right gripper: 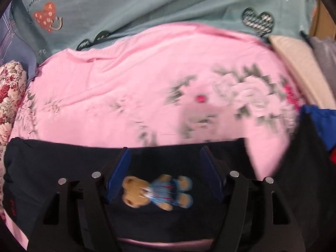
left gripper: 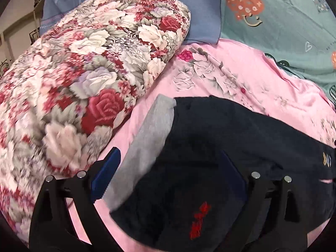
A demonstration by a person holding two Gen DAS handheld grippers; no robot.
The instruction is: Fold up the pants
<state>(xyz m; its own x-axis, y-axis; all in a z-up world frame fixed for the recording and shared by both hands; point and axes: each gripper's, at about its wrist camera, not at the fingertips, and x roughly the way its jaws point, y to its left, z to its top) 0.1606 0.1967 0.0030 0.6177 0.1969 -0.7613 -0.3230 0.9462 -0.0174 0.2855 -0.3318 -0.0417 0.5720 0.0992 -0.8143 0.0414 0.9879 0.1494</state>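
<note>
Dark navy pants [left gripper: 220, 130] lie on the pink bedsheet [left gripper: 241, 67], with a grey band [left gripper: 147, 130] along their left edge and red embroidery [left gripper: 199, 220] near me. My left gripper [left gripper: 171, 154] hovers open over that end, blue fingers [left gripper: 107, 174] either side of the grey band and dark cloth. In the right wrist view the same pants [right gripper: 63, 159] show a teddy bear patch [right gripper: 155, 191]. My right gripper [right gripper: 165, 150] is open above it, straddling the patch, and grips nothing. The view is motion-blurred.
A bulky rose-print quilt [left gripper: 84, 79] lies left of the pants. A blue pillow [left gripper: 199, 10] and a teal heart-print cover [right gripper: 168, 6] lie at the far side. Beige and grey folded cloth [right gripper: 294, 63] and a blue and red item [right gripper: 321, 126] sit at the right.
</note>
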